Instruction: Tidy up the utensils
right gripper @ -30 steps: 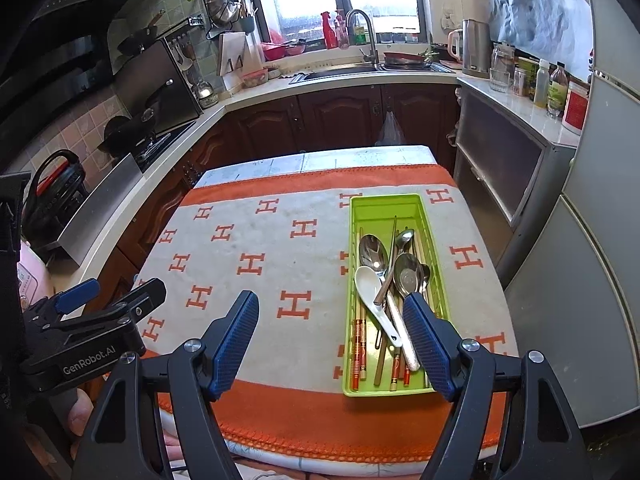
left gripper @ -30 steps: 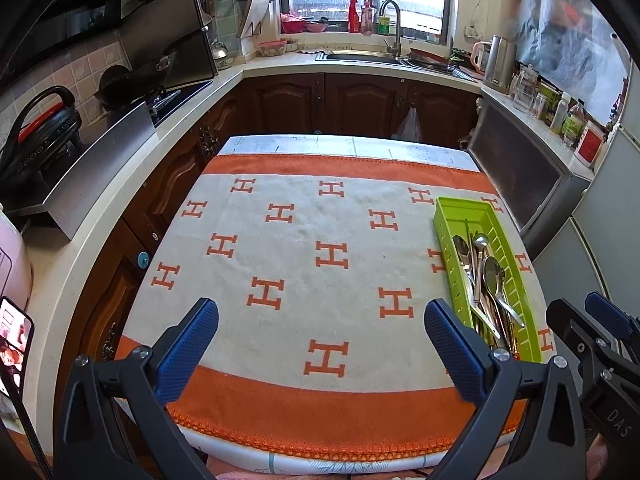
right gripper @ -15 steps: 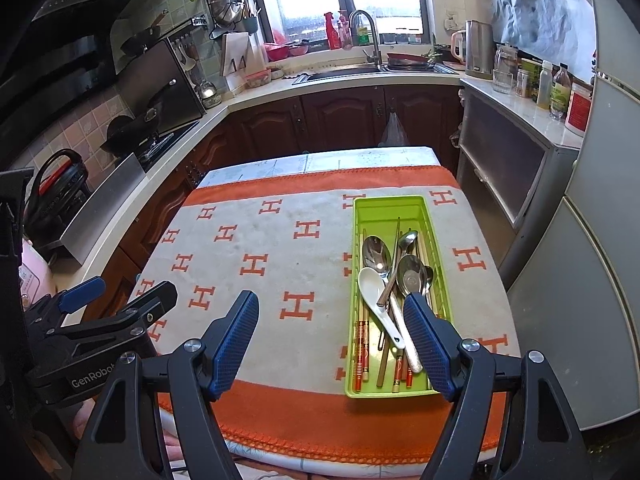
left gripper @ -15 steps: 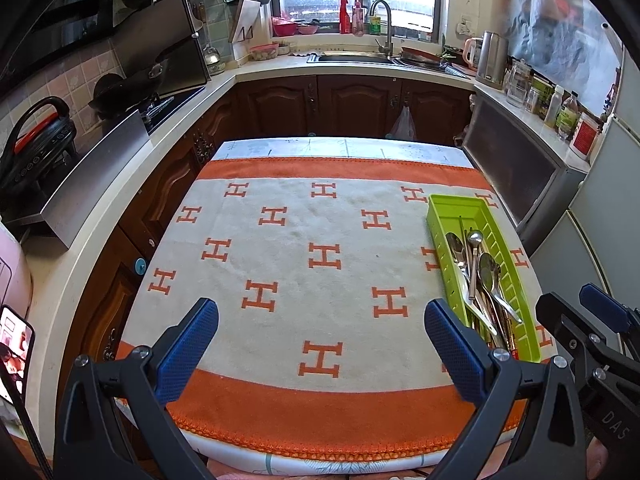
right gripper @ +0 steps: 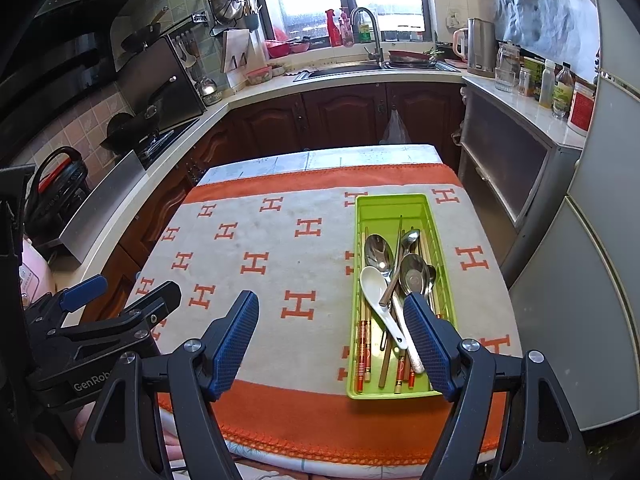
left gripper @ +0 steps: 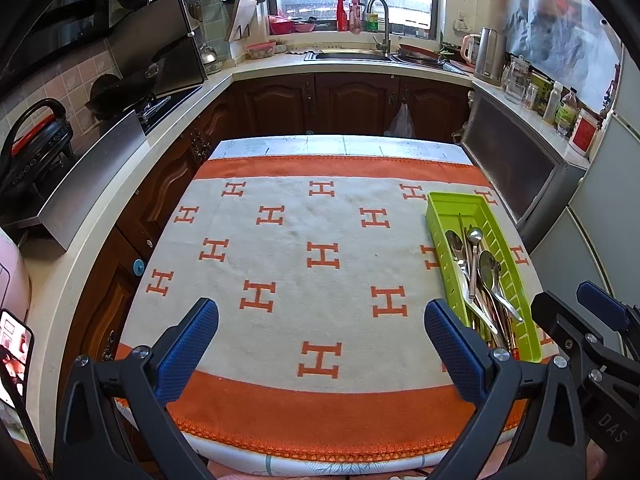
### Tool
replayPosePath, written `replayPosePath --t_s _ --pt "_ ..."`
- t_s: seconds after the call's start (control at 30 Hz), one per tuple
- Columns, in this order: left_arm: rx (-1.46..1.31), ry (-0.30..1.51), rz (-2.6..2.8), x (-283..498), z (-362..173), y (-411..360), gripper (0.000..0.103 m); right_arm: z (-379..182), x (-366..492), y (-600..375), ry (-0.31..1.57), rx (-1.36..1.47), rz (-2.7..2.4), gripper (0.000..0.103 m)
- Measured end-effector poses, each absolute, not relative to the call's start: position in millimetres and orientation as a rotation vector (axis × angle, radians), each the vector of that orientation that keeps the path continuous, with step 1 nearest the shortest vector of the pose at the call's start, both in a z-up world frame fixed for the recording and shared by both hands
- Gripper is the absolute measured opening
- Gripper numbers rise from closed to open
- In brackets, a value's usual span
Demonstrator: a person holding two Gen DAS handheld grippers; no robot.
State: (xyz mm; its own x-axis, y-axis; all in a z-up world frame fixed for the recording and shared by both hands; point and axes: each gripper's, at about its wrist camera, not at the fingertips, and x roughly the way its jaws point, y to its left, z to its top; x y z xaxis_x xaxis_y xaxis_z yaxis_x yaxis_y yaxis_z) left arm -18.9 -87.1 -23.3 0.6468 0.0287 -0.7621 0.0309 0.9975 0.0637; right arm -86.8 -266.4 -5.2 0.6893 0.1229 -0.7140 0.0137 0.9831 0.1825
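In the left wrist view the left gripper [left gripper: 321,338]'s right finger covers the near end of the green utensil tray [left gripper: 440,216], and in the right wrist view the right gripper [right gripper: 331,334]'s right finger hides the tray's near right corner, so the handle ends there cannot be made out. Both grippers hang wide open and hold nothing above the near edge of the orange-and-cream H-patterned cloth [right gripper: 256,240]; the tray lies on the cloth's right side, ahead of the right gripper's right finger and well right of the left gripper. It holds a loose overlapping pile: a white ceramic spoon [right gripper: 374,286], several metal spoons [right gripper: 379,252] and red-banded chopsticks [right gripper: 367,354].
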Motion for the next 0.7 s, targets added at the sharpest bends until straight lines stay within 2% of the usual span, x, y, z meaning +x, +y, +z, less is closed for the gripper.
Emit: replayPosePath --t_s 0.7 --pt "0.078 0.872 -0.005 -17.6 -25.3 -89.0 0.102 -14.2 -81.5 -263.4 0.822 0.175 0.069 0.076"
